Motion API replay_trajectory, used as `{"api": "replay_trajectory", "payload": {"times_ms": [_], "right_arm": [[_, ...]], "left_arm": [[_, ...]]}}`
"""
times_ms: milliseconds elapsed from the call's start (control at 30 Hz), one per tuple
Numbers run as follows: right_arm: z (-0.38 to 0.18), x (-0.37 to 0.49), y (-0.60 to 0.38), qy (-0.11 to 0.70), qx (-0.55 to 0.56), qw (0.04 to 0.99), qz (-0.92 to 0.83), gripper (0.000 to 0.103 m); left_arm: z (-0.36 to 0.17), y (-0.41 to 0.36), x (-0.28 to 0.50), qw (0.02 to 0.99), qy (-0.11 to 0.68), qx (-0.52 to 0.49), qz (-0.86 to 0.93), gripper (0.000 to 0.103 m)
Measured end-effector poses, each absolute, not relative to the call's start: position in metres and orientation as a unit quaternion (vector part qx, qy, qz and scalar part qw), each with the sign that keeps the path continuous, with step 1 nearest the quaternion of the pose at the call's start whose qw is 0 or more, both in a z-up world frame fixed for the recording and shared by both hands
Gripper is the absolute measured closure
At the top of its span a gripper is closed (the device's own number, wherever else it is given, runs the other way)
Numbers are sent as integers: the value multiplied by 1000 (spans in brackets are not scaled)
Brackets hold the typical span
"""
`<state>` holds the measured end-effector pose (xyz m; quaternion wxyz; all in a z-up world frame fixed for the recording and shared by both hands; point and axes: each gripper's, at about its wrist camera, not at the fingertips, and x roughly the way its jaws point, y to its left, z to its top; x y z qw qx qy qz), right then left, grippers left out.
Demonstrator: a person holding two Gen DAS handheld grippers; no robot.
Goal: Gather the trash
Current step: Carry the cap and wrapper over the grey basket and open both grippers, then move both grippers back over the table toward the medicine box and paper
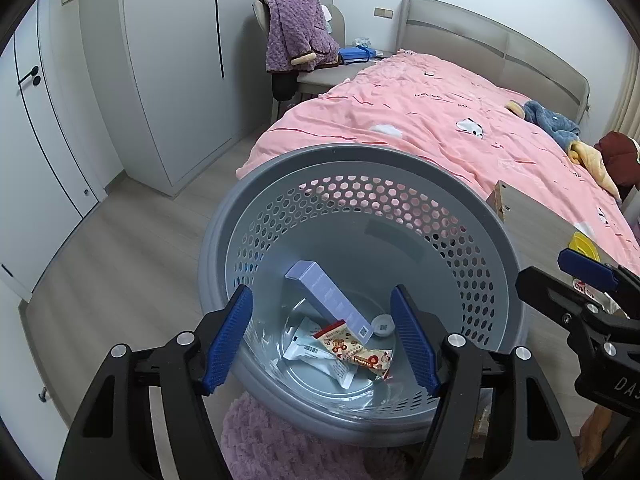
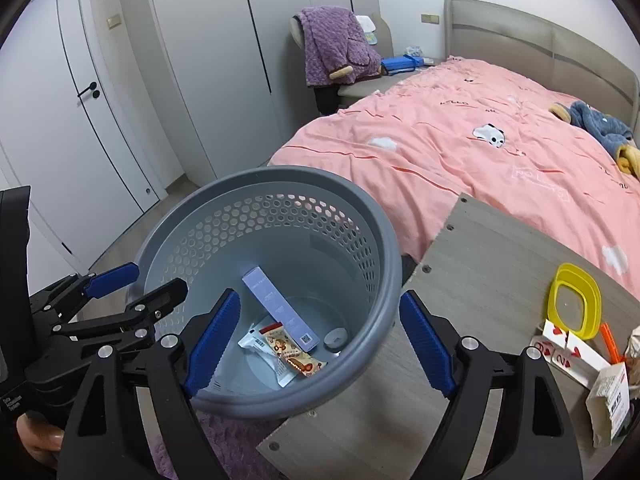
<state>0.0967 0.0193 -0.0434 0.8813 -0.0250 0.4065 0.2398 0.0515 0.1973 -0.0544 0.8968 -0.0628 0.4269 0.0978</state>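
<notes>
Both grippers, left [image 1: 322,338] and right [image 2: 320,338], are held wide open and empty over the bin [image 1: 224,216], probably because drops are done. Trash already sits inside: box [image 1: 330,300], wrappers [image 1: 356,350], maybe a cap [image 1: 382,325].

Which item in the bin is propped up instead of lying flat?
The lavender box: it leans tilted inside the grey bin, upper end raised. The white wrapper, printed snack wrapper and round cap all lie flat on the bottom.
</notes>
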Motion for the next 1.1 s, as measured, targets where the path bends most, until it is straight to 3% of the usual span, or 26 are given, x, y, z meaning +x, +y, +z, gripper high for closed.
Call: {"api": "replay_trajectory", "payload": {"times_ms": [1100], "right_arm": [[-5, 40, -125, 358, 44, 923, 132, 16]], "left_arm": [[3, 112, 34, 918, 394, -19, 31, 34]]}}
